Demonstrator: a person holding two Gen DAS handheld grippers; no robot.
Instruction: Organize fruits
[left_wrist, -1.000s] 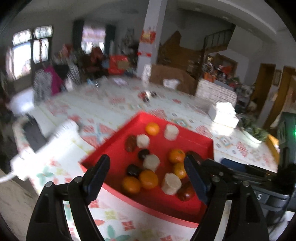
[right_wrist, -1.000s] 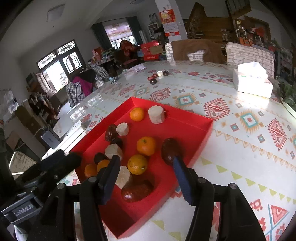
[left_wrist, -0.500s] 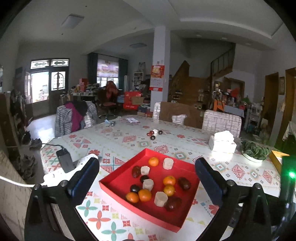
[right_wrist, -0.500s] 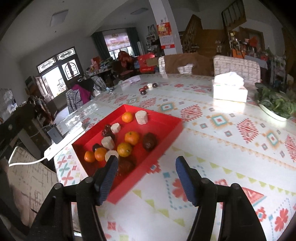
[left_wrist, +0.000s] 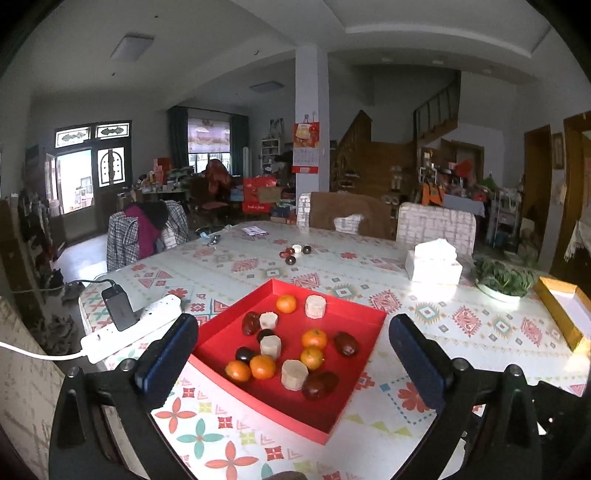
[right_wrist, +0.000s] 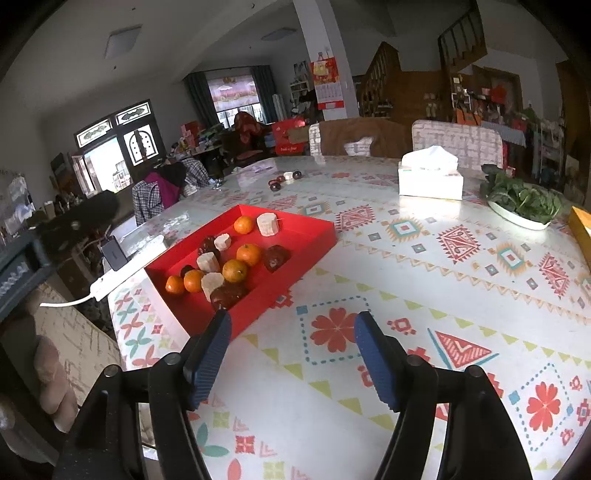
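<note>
Left gripper (left_wrist: 293, 349) hangs above the table (left_wrist: 461, 332), jaws wide, holding nothing. Right gripper (right_wrist: 293, 354) likewise: jaws wide, nothing held. The red tray (left_wrist: 354, 321) sits near the table's front-left edge, containing oranges (left_wrist: 263, 366), dark fruits (left_wrist: 346, 343) and pale chunks (left_wrist: 315, 305), all untouched.

1. Left wrist view: from above the desk's (left_wrist: 258, 266) near edge, facing the red tray (left_wrist: 364, 356) squarely.
2. Right wrist view: lower, further right; tray (right_wrist: 295, 254) at left.
3. Both share tray and tissue box (left_wrist: 433, 272).
</note>
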